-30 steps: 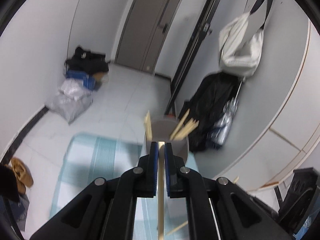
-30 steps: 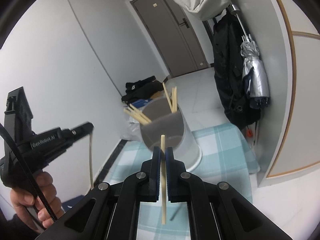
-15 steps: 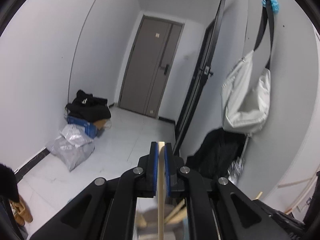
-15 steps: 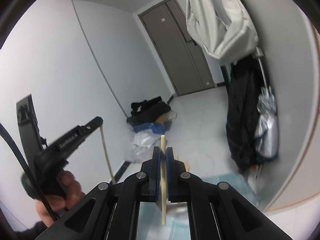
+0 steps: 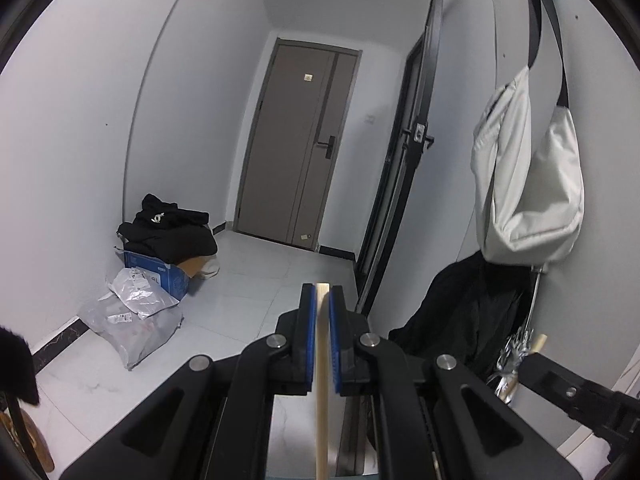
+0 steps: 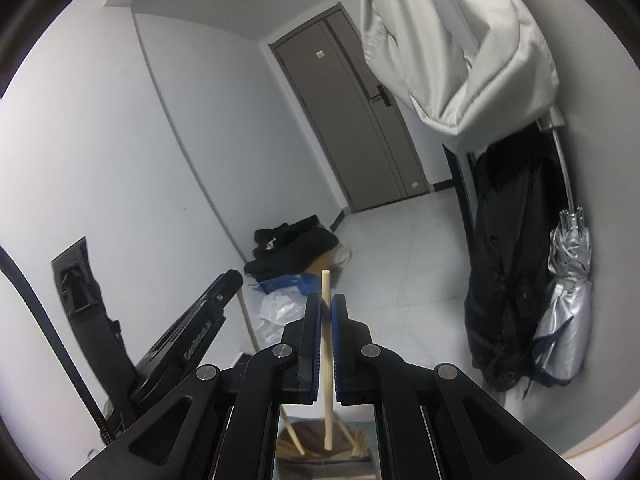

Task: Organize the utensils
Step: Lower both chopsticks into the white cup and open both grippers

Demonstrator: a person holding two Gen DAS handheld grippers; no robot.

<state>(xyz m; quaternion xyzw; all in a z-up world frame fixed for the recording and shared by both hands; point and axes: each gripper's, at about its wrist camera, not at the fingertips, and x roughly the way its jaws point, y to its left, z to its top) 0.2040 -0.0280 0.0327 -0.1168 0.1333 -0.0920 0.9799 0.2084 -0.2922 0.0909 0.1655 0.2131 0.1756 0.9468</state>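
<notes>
Because each gripper, left gripper (image 5: 322,292) and right gripper (image 6: 327,302), pinches one chopstick (image 5: 322,380) (image 6: 326,356) between blue pads, either stick may pivot and miss the holder (image 6: 324,450) below the right fingers.

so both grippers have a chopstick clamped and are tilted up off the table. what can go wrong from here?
1. The right gripper holds its chopstick slanted between the pads, so it may pivot or slip on the way down.
2. The holder shows only at the bottom edge of the right view and not at all in the left, so aiming is nearly blind.
3. The left gripper and its chopstick sit close beside the right one; both descending together could clash, or jam on sticks already in the holder.
</notes>
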